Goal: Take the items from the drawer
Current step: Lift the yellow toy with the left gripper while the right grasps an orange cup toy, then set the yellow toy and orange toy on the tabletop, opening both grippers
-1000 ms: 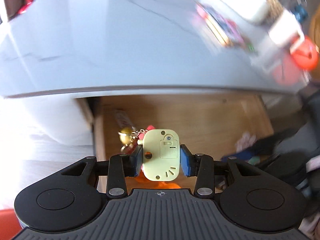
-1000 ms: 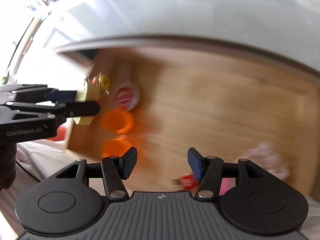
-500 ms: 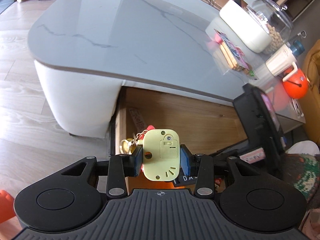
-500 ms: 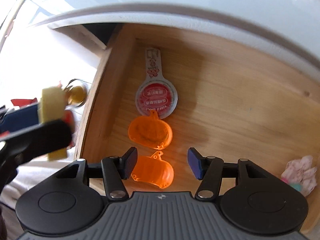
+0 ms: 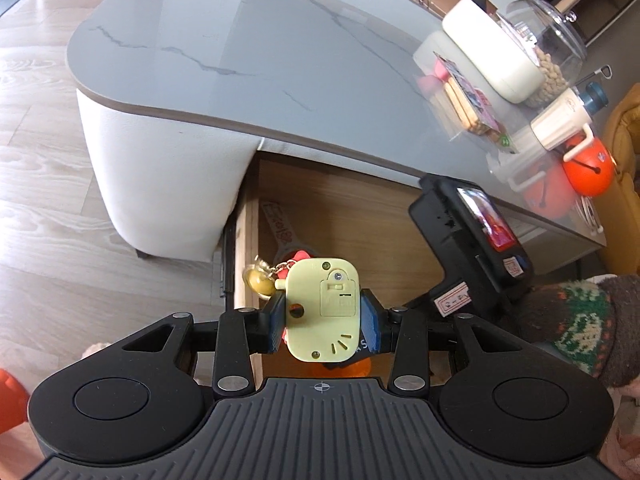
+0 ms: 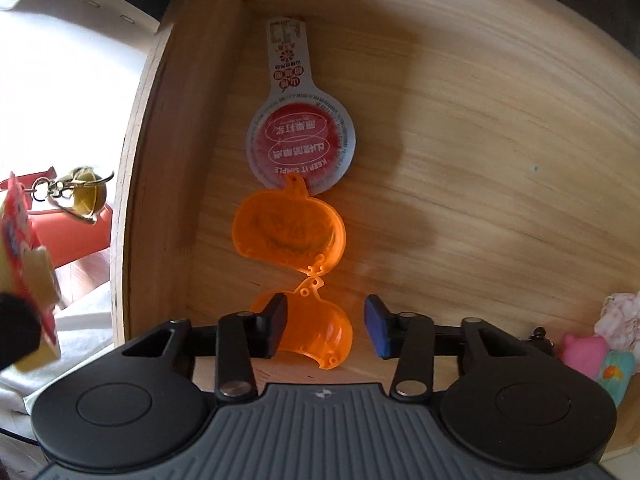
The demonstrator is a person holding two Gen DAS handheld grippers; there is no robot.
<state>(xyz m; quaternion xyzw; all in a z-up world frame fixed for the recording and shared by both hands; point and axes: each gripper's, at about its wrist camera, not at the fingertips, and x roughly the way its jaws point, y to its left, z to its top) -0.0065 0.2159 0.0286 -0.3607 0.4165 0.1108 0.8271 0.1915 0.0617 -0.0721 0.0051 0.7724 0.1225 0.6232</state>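
Left wrist view: the left tongs (image 5: 323,316) remain clenched on the yellow keychain toy (image 5: 322,314), held above the near-left corner of the open drawer (image 5: 344,216). Right wrist view: the right tongs (image 6: 326,326) have dropped into the drawer and their jaws have just been closing around the nearer orange pumpkin shell (image 6: 316,330); the left pad touches it, the right stands clear, so a second item is nearly secured.

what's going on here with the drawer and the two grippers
A person is emptying a wooden drawer with two handheld grippers. The left gripper is shut on a yellow keychain toy, held above the drawer's edge. The right gripper is down inside the drawer, its jaws just closing around the nearer half of an open orange pumpkin case, with a gap showing on one side. A red snack packet and some small toys remain inside.
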